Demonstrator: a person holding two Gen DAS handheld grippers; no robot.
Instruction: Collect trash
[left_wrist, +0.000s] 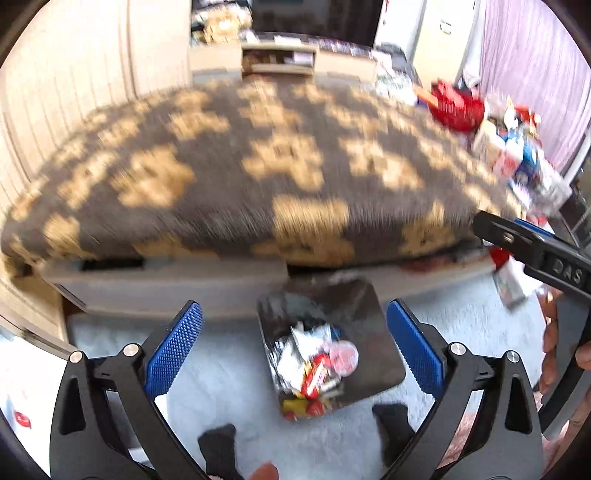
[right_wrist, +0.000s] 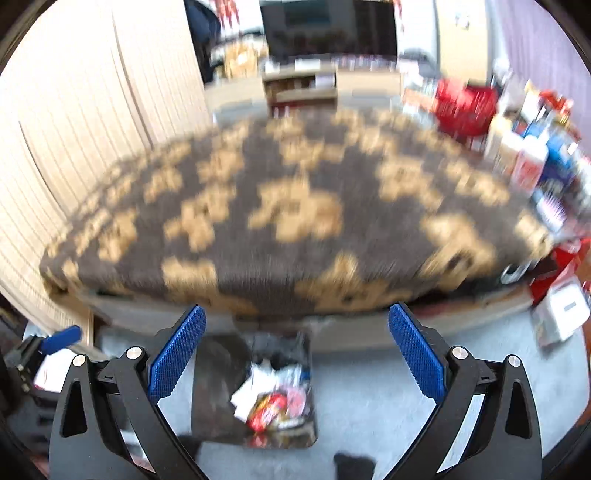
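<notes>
A black trash bin (left_wrist: 364, 332) stands on the pale carpet below me, holding several crumpled wrappers (left_wrist: 314, 365), white, red and yellow. My left gripper (left_wrist: 293, 343) hangs above it, wide open and empty, blue pads apart. In the right wrist view the same bin (right_wrist: 218, 391) with its wrappers (right_wrist: 273, 400) lies below my right gripper (right_wrist: 295, 354), also wide open and empty. The right gripper's black body also shows in the left wrist view (left_wrist: 532, 251) at the right edge. Both views are motion-blurred.
A bed with a brown and tan patterned blanket (left_wrist: 258, 166) fills the middle, its frame just beyond the bin. Boxes and a red basket (left_wrist: 458, 107) clutter the bed's right side. A TV stand (left_wrist: 280, 59) is behind. My black-socked feet (left_wrist: 391, 424) stand on the carpet.
</notes>
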